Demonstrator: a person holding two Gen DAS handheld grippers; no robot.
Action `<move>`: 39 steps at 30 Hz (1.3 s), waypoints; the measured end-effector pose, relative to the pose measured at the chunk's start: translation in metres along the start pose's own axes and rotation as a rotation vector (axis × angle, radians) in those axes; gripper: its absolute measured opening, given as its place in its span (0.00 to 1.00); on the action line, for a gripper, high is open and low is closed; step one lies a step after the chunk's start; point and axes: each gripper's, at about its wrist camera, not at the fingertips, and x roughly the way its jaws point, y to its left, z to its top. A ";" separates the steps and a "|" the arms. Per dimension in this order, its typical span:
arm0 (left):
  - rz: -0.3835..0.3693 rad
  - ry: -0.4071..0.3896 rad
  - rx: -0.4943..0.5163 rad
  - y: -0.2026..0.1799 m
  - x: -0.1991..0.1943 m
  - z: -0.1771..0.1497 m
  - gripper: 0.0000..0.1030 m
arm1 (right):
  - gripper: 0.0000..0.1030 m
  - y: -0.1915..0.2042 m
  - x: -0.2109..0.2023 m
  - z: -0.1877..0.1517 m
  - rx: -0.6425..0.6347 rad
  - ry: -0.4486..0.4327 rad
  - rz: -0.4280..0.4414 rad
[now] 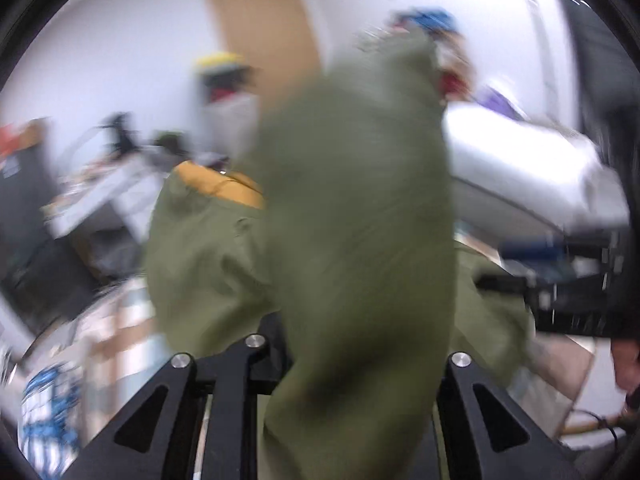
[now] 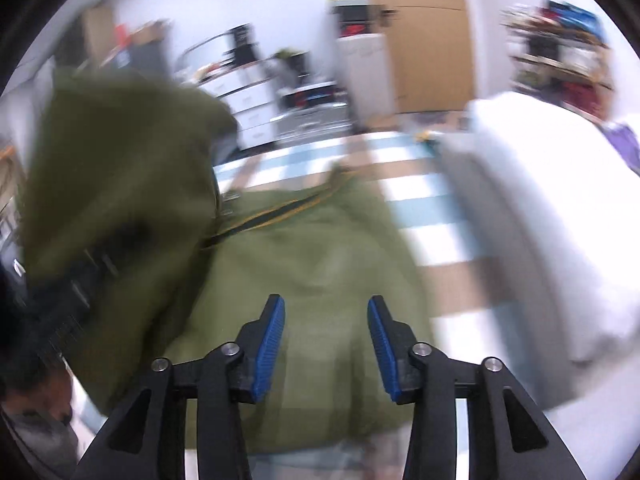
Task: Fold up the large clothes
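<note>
An olive green jacket (image 2: 320, 264) with a mustard lining (image 1: 216, 184) lies on a checked cloth surface (image 2: 424, 196). One part of the jacket (image 1: 352, 208) is lifted in front of the left wrist view. It runs up from between the jaws of my left gripper (image 1: 352, 360) and hides its fingertips. That gripper is shut on the fabric. From the right wrist view, the raised flap (image 2: 120, 168) hangs at the left over the blurred left gripper. My right gripper (image 2: 326, 344) hovers above the jacket's body, blue pads (image 2: 272, 344) apart, nothing between them.
A bulky white padded object (image 2: 552, 220) lies along the right side. Behind the surface stand white drawers (image 2: 256, 100), a cluttered shelf (image 2: 560, 40) and a wooden door (image 2: 428, 40). A person's hand (image 1: 626, 360) shows at the right edge.
</note>
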 end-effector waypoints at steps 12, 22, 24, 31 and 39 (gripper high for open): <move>-0.435 0.027 -0.028 -0.029 -0.014 -0.015 0.76 | 0.45 -0.068 -0.020 0.005 0.220 0.012 0.110; -0.227 -0.078 -0.424 0.047 -0.043 -0.043 0.76 | 0.60 -0.060 0.037 0.019 0.362 0.123 0.335; -0.199 -0.055 -0.504 0.056 -0.040 -0.056 0.76 | 0.48 -0.062 0.053 0.018 0.417 0.174 0.346; -0.128 -0.047 -0.658 0.080 -0.054 -0.088 0.76 | 0.02 -0.037 -0.013 0.026 0.244 -0.075 0.388; -0.178 -0.045 -0.520 0.048 -0.040 -0.074 0.76 | 0.07 -0.053 0.042 -0.014 0.228 0.135 0.041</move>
